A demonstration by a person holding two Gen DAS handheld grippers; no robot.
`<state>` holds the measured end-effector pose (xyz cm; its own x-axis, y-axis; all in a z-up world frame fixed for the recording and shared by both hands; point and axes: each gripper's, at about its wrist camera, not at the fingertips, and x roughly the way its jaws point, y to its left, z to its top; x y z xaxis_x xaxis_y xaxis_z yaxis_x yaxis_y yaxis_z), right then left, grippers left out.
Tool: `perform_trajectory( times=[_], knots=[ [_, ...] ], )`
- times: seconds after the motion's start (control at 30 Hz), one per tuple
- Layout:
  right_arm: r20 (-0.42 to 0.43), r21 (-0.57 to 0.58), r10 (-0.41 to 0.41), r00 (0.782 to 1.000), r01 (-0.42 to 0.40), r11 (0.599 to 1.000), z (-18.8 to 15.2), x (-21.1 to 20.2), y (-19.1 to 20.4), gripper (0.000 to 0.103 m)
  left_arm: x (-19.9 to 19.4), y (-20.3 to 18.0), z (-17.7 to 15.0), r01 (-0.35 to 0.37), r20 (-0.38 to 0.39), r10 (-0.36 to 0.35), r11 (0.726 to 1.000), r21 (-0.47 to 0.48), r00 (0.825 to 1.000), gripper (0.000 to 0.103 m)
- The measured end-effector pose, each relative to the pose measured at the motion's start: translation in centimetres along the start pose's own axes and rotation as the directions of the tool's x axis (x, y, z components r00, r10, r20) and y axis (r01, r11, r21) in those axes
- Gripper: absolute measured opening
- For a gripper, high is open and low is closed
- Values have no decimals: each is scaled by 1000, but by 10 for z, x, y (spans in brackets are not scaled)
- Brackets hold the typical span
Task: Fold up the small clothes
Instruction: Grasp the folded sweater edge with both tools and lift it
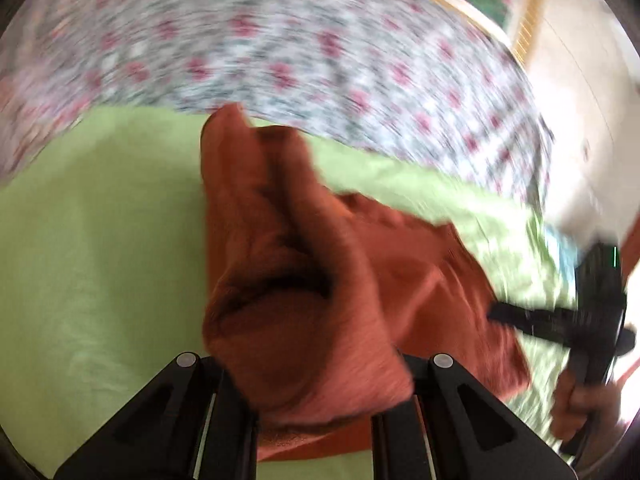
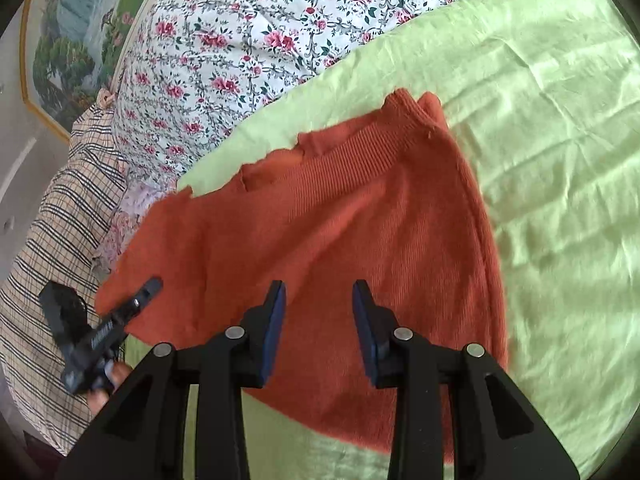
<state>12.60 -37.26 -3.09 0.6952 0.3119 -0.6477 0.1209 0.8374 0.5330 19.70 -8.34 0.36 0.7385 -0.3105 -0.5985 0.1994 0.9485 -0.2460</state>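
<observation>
Up close on the left wrist cam, left gripper (image 1: 320, 412) is bunching the orange sweater (image 1: 296, 280), jaws clamped on it. Right cam shows what that blur hides: right gripper (image 2: 319, 332) gaping wide, holding nothing, ribbed hem (image 2: 360, 152) at 12 o'clock.

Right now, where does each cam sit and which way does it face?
Left wrist: on the left gripper, looking down its fingers at bunched orange garment over the green sheet; right gripper and the hand holding it at far right.
Right wrist: on the right gripper, jaws open above the flat garment; left gripper and fingertips at lower left.
Shared: garment, green sheet, floral bedding.
</observation>
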Motion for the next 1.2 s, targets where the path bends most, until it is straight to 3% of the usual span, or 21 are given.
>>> perform_trajectory(
  times=[0.1, 0.17, 0.2, 0.3, 0.43, 0.63, 0.67, 0.7, 0.73, 0.8, 0.97, 1.1, 1.2],
  knots=[
    [-31, 31, 77, 997, -76, 997, 11, 8, -3, 42, 27, -38, -20, -1, -62, 8, 993, 114, 998, 10],
    [-56, 54, 117, 992, -114, 992, 18, 19, -5, 66, 45, -54, -35, -13, -87, 29, 984, 178, 996, 10],
    [-64, 46, 130, 989, -127, 991, 21, 24, -4, 70, 52, -60, -42, -39, -85, 59, 976, 214, 995, 10],
    [-115, 81, 177, 978, -168, 982, 28, 50, -4, 71, 56, -66, -51, -67, -58, 85, 962, 265, 995, 10],
    [-162, 43, 167, 973, -162, 986, 39, 85, 13, 71, 50, -61, -51, -62, -48, 78, 959, 278, 996, 11],
    [-230, 7, 152, 961, -154, 988, 58, 141, 36, 71, 42, -74, -59, -107, -9, 119, 922, 372, 993, 15],
    [-244, -11, 139, 960, -146, 989, 59, 150, 41, 64, 41, -78, -61, -113, 2, 122, 913, 391, 993, 15],
    [-252, -40, 120, 960, -134, 990, 60, 156, 47, 50, 38, -81, -62, -114, 10, 120, 908, 404, 993, 14],
    [-257, -85, 87, 962, -112, 990, 61, 159, 53, 19, 35, -84, -60, -114, 19, 117, 903, 413, 993, 12],
    [-249, -117, 70, 966, -102, 988, 65, 150, 56, 15, 26, -90, -55, -92, 36, 85, 903, 420, 996, 12],
    [-150, -162, 115, 982, -139, 977, 85, 81, 54, 14, 7, -134, -39, 33, 54, -63, 896, 443, 997, 12],
    [-81, -193, 65, 995, -80, 978, 98, 33, 30, 14, 25, -165, -43, 135, -13, -144, 892, 431, 990, 12],
    [-78, -169, -11, 997, -2, 986, 96, 25, -5, 14, 49, -177, -54, 173, -85, -151, 889, 423, 985, 12]
  ],
)
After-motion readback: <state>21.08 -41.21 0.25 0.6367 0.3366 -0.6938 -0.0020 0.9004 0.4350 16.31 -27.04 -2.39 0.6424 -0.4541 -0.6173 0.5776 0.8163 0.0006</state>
